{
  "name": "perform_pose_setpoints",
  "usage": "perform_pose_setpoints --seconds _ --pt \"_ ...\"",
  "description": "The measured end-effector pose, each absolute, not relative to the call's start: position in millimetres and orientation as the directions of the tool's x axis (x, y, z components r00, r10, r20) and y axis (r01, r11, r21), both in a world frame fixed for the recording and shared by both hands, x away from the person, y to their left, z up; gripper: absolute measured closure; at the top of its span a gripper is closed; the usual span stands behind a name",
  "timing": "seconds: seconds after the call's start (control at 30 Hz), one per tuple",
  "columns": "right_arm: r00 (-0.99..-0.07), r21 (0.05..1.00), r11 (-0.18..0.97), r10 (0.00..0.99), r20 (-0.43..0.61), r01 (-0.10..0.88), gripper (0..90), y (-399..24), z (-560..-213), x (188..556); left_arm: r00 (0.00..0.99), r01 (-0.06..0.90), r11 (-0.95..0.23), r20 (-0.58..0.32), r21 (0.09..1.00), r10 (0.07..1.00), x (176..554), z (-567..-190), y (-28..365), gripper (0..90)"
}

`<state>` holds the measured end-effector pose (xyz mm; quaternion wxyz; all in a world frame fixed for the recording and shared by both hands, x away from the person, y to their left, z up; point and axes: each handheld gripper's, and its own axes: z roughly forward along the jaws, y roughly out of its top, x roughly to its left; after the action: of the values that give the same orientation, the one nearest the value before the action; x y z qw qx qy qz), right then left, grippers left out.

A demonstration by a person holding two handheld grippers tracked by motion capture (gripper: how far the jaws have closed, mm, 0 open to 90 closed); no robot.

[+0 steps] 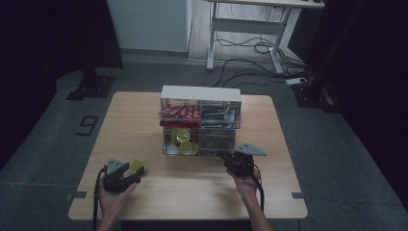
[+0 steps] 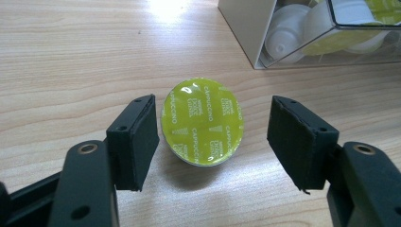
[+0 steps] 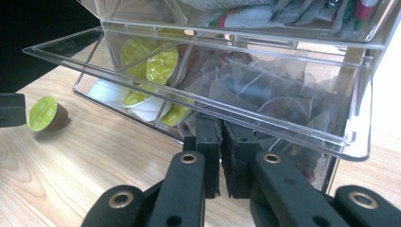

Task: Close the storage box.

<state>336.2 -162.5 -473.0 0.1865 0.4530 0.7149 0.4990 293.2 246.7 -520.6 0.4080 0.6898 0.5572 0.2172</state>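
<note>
While a green-lidded coffee capsule [image 2: 202, 122] lies on its side on the bare wooden table [image 1: 144, 120], out of the clear plastic organizer [image 1: 200, 120] and to the near left of it, the work shown looks about half done: the capsule is already out of the box, but the flap of the lower compartment [image 3: 189, 99] is tilted open, and the capsule has not been lifted. In the left gripper view, the left gripper [image 2: 213, 137] brackets the capsule with its jaws spread wide, one pad [image 2: 142, 137] just beside the foil lid and the other [image 2: 295, 142] standing clearly apart, so nothing is clamped yet. The left hand [image 1: 113, 197] holds that gripper low near the table's near-left part, pointed toward the organizer. On the right, the right gripper [image 3: 220, 156] shows its jaws pressed almost together on the lower front edge of the clear flap, apparently pinching it to hold the compartment open; more green capsules [image 3: 151, 71] sit inside beside a section of tea bags [image 3: 265, 90]. The right hand [image 1: 246, 185] reaches forward from the near edge, its gripper tip at the organizer's front right corner. What seems left is either closing the left jaws on the loose capsule or lowering the flap, though the order cannot be told.
</note>
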Motion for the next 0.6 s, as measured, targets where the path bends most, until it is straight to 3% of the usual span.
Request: perform_pose_setpoints --seconds 0.6 --pt "-0.497 0.859 0.103 0.847 0.189 0.502 84.0 -173.7 -487.5 333.9 0.284 0.6 -0.045 -0.16 0.799 0.945 292.5 -524.2 246.6 34.9"
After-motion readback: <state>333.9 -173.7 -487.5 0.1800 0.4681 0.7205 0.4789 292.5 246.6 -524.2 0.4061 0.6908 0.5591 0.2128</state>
